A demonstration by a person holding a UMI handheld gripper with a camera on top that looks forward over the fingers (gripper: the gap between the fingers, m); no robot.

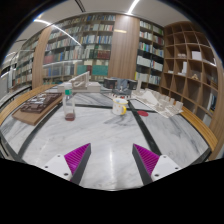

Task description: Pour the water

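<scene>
The jaws (112, 160) stand open and empty low in the frame, over the pale marble-patterned worktop (110, 135). The clear plastic bottle with reddish contents (69, 105) stands upright at centre left, well beyond them, presumably awaiting pickup for pouring.

Bright, even light fills the room, pouring down from long ceiling strips (55, 28) that blow out to pure white. The pale table (110, 135) throws back a soft sheen, with only faint shadows under what stands on it. Heavy fisheye bend here: the bookshelves (95, 45) bow outward and the straight edges curve hard toward the rim. Detail is soft throughout, book spines smear into colour bands. The magenta pads on the claw (112, 158) stay vivid, evenly lit, no glare.
</scene>
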